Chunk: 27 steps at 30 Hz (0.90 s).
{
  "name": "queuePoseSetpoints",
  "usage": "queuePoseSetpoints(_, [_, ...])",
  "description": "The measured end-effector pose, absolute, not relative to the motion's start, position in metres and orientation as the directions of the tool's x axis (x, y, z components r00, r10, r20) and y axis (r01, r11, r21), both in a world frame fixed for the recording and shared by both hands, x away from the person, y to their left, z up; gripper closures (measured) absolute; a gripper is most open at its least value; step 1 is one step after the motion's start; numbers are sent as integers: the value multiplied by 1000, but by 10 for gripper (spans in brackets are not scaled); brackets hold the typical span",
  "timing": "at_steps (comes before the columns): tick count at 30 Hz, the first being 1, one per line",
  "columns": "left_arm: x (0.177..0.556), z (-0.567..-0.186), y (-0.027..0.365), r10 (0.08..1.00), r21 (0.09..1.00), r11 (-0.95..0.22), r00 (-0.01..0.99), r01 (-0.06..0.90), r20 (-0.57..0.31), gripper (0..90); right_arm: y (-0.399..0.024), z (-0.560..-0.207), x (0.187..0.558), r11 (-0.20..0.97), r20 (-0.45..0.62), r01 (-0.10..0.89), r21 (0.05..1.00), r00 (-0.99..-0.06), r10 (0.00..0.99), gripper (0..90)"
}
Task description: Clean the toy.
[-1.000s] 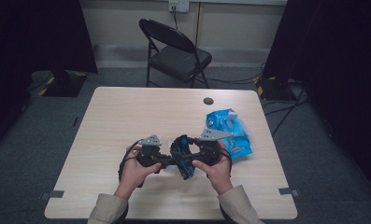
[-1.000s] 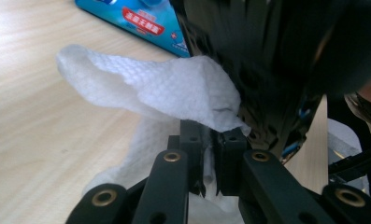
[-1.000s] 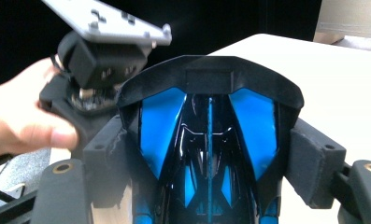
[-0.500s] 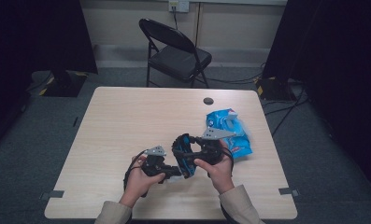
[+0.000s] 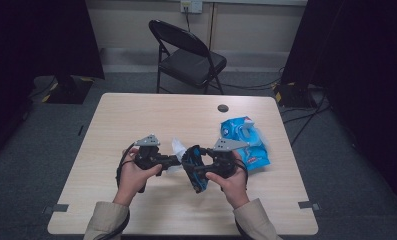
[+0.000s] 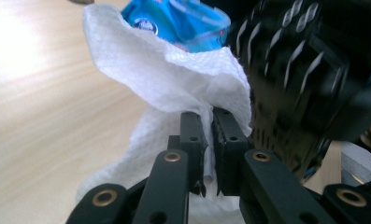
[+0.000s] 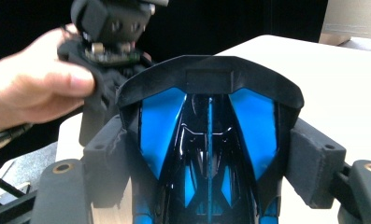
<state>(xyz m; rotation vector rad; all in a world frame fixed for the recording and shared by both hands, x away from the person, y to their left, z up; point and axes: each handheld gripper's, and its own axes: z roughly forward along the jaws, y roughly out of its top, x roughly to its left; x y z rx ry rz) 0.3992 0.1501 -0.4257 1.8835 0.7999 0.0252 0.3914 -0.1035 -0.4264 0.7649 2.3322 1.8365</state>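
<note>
- Left hand-held gripper (image 5: 172,161): held above the near middle of the surface (image 5: 136,120) and pointed toward the other hand; its jaws are together, clamped on a white wipe (image 6: 174,79). The left gripper view shows a fold of the wipe pinched between the two pads, with the rest billowing above and below them.
- White wipe: lies between the two hand-held grippers, just beside the black-and-blue object; in the high view it appears as a pale tuft (image 5: 178,147) at the left jaw tips.
- Black-and-blue object (image 5: 195,167): a glossy moulded piece with blue panels, held off the surface. In the right gripper view (image 7: 209,140) it sits lengthwise between the pads, which press on its two sides.
- Right hand-held gripper (image 5: 202,169): jaws set wide and clamped on the black-and-blue object.
- Blue wipes packet (image 5: 246,140): rests on the surface, right of and behind the right hand.
- Folding chair (image 5: 186,55): stands on the floor beyond the far edge.
</note>
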Motion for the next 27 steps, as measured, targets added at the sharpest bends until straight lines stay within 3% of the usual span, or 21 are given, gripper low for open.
queuePoseSetpoints(27, [403, -431, 131, 511, 825, -254, 795, 504, -328, 838, -104, -428, 392, 163, 242, 335, 928, -875, 419, 259])
